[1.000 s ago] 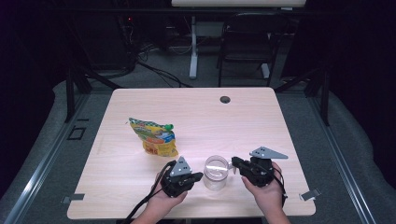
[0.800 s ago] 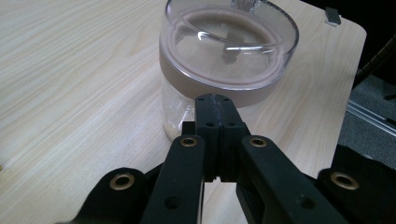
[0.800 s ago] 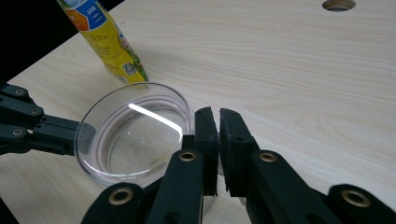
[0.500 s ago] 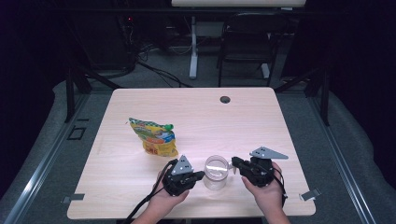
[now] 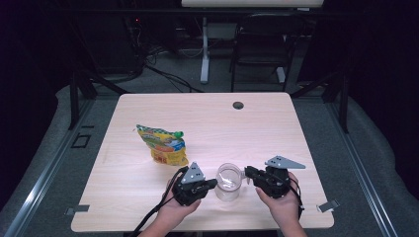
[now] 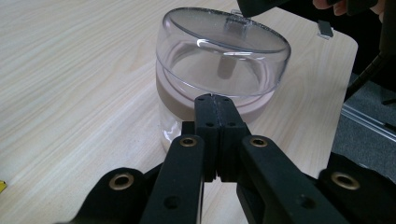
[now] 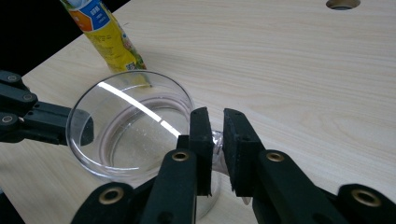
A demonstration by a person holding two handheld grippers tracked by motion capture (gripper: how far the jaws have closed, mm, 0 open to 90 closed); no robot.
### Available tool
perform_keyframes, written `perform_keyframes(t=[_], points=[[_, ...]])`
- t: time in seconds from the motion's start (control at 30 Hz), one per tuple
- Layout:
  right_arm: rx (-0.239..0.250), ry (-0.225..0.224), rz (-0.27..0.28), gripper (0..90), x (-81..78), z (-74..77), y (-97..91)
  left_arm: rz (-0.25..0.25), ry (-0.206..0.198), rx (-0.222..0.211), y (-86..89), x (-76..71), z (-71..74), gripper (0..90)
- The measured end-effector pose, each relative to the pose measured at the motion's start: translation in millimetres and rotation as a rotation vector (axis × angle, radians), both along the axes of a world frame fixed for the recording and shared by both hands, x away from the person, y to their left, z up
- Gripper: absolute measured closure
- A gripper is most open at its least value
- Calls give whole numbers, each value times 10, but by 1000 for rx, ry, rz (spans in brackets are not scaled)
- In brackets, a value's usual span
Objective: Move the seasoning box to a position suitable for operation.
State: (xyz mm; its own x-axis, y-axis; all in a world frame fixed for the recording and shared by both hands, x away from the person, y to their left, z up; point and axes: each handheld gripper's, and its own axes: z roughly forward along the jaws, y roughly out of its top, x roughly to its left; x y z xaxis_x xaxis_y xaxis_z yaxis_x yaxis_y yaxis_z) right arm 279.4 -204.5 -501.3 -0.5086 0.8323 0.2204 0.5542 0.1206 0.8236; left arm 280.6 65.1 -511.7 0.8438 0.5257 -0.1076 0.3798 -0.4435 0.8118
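Nothing on the table [image 5: 148, 207] has shifted since the earlier frame; only the right gripper [image 5: 249, 173] jaws have just been opening. From the high view, the clear jar [image 5: 229, 181] is seen between both grippers near the table's front edge. By the left gripper view, the left gripper [image 6: 213, 100] is shown fully closed, tips against the jar's band. By the right gripper view, a narrow gap is seen around the lid's tab [image 7: 216, 140].

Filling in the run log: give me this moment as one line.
left hand-held gripper: shut, tips at jar | right hand-held gripper: jaws just been opening, lid tab between them | snack bag: lying on table
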Motion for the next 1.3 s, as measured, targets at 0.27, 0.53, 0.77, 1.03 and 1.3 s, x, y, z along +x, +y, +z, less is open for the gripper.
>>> perform_keyframes(t=[0.27, 0.53, 0.77, 1.03, 1.3], points=[[7, 0, 16, 756, -30, -1, -20, -9, -10, -1, -10, 14, 48, 896], [-3, -1, 51, 669, -93, 17, -38, -5, -9, -5, -17, 44, 80, 888], [-24, 2, 80, 609, -146, 20, -37, -2, -14, -3, -36, 50, 113, 887], [-30, -7, 111, 548, -219, 46, -34, -7, -26, -1, -65, 86, 181, 885], [-76, -19, 136, 473, -270, 25, -30, -14, -33, 2, -103, 104, 239, 883]])
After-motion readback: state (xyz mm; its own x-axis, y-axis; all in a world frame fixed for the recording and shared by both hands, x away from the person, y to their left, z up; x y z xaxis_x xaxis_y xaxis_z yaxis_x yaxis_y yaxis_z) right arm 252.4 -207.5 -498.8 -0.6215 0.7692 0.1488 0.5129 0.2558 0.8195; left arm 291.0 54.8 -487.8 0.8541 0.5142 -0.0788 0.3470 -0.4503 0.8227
